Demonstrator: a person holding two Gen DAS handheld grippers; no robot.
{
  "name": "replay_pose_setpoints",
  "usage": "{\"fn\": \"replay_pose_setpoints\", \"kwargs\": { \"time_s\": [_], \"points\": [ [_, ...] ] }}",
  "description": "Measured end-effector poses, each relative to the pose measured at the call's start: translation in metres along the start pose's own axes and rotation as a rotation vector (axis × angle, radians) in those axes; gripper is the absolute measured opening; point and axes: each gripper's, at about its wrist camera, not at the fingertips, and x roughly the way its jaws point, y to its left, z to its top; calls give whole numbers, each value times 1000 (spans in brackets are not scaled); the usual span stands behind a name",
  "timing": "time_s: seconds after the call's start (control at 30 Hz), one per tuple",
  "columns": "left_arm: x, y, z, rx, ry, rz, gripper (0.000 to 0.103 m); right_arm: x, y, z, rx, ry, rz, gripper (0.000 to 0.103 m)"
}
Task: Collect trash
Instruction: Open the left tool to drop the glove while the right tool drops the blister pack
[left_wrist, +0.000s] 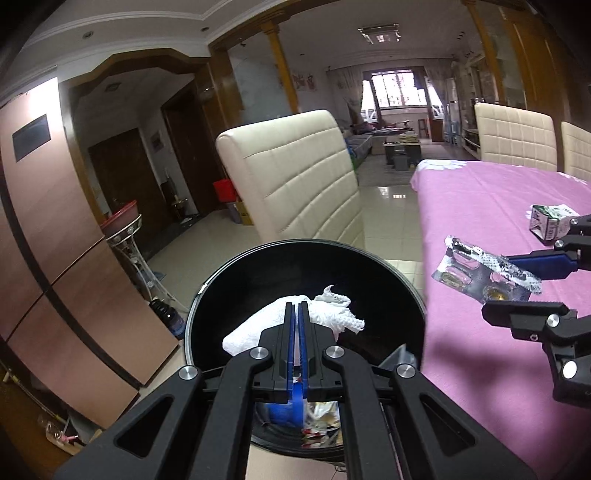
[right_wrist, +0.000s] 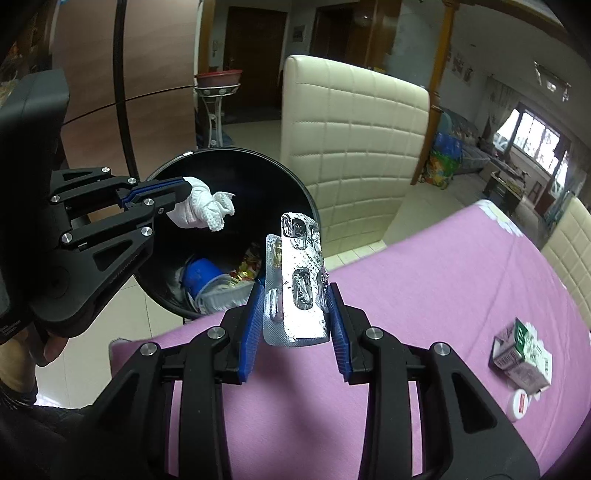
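My left gripper (left_wrist: 297, 306) is shut on a crumpled white tissue (left_wrist: 332, 319) and holds it over the open black trash bin (left_wrist: 236, 273); it also shows in the right wrist view (right_wrist: 184, 194), with the tissue (right_wrist: 203, 210) above the bin (right_wrist: 295, 184). My right gripper (right_wrist: 295, 291) is shut on silver blister packs (right_wrist: 299, 280), held above the table's edge next to the bin; the left wrist view shows them (left_wrist: 487, 273) too. The bin holds a blue cup (right_wrist: 201, 275), a foil tray and wrappers.
The table has a pink cloth (right_wrist: 424, 295). A crushed milk carton (right_wrist: 524, 354) and a small white lid (right_wrist: 519, 404) lie on it at the right. A cream chair (right_wrist: 351, 122) stands behind the bin. More chairs (left_wrist: 513, 134) line the far side.
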Motion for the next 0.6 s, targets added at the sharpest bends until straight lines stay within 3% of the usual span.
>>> {"fn": "replay_pose_setpoints", "kwargs": {
  "time_s": [0.6],
  "points": [
    [-5, 25, -7, -43, -1, 55, 3, 19, 23, 27, -43, -16, 35, 38]
  ]
}}
